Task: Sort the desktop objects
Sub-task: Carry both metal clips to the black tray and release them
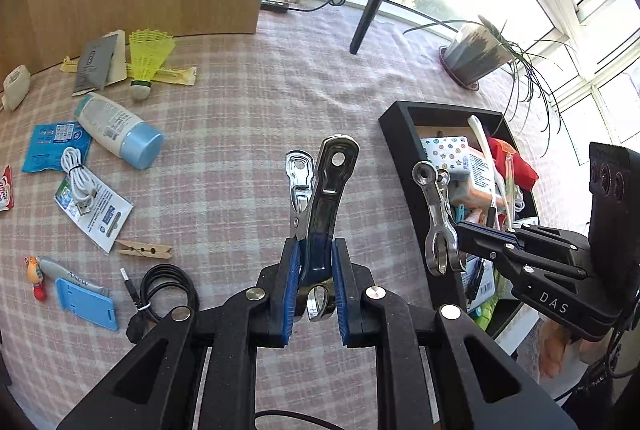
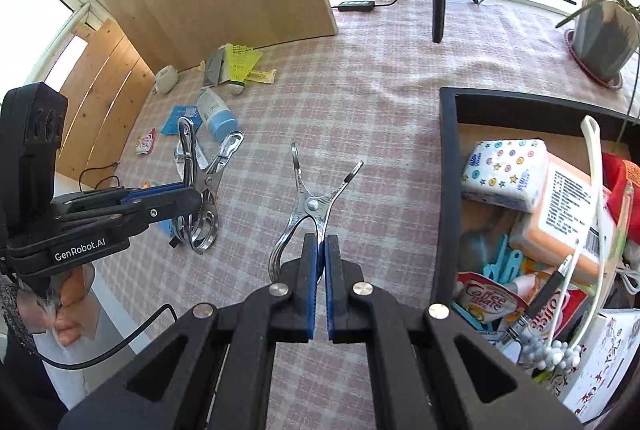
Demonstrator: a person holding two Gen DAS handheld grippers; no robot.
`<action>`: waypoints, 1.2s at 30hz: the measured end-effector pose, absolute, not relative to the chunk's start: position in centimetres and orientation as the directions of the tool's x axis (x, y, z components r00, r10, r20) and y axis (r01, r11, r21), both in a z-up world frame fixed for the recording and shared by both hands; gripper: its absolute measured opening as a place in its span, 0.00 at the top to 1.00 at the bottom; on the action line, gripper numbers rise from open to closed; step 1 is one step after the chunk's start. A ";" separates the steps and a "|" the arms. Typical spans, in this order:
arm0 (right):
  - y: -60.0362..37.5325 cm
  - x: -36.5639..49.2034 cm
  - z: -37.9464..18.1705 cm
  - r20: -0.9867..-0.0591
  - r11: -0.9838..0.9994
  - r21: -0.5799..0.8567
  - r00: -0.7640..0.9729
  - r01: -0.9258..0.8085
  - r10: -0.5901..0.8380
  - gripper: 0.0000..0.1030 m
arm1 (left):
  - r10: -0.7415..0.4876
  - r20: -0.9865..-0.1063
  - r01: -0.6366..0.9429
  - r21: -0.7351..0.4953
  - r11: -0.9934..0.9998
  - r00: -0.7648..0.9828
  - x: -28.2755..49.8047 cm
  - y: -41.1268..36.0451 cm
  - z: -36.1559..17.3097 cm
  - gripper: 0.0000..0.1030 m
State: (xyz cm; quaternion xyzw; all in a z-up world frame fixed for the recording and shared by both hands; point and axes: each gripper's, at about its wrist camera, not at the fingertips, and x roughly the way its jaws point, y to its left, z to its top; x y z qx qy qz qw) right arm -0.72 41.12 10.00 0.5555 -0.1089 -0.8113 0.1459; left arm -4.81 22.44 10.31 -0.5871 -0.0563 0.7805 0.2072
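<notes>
Left gripper (image 1: 316, 282): narrowly parted, blue pads clamped on a big metal clip (image 1: 320, 206), gripped at its loop-handle end, clip jaws sticking up and away from cam, off the desk (image 1: 248, 102). Same clip seen from right wrist cam, fanned out past the left gripper's tip.

Right gripper (image 2: 320, 282): almost fully closed, pads pinching one handle of a 2nd metal clip (image 2: 310, 206); other handle curves free to the left, clip jaws splayed in a V. Also off the desk. In left view this clip hangs at the right gripper's tip, just in front of the black box's near wall.

Both grippers angled steeply down over the checked cloth, side by side, near the black box (image 2: 446, 166). Fingers (image 2: 66, 314) of the person's left hand visible under the left gripper body; right hand only a blurred patch at bottom right of left view.

Box already crammed: tissue pack, orange carton, white cable, creamer sachets, teal pegs; far part cut off by frame edge.

Left on desk, well apart from the box: lotion bottle (image 1: 120, 134), yellow shuttlecock (image 1: 146, 62), white USB cable (image 1: 78, 182), wooden peg (image 1: 144, 250), black cable coil (image 1: 164, 290), sachets. Small print unreadable.
</notes>
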 end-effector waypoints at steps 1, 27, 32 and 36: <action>42.5 -0.1 10.1 -0.871 -0.938 0.333 -0.351 0.091 -0.343 0.97 | 0.403 -0.890 -0.280 -0.339 -0.898 -0.215 -4.7 23.9 10.5 0.85; 62.7 7.1 11.9 -0.900 -0.942 0.216 -0.426 -0.257 -0.090 0.83 | 0.479 -0.877 -0.574 -0.377 -0.727 -0.029 0.9 45.2 12.2 0.73; 62.5 7.0 12.1 -0.892 -0.940 0.228 -0.441 -0.255 -0.097 0.80 | 0.466 -0.883 -0.545 -0.365 -0.755 -0.054 0.4 43.6 12.2 0.73; 61.0 6.8 12.3 -0.890 -0.946 0.230 -0.443 -0.228 -0.110 0.79 | 0.460 -0.885 -0.516 -0.361 -0.777 -0.074 0.0 41.7 12.1 0.73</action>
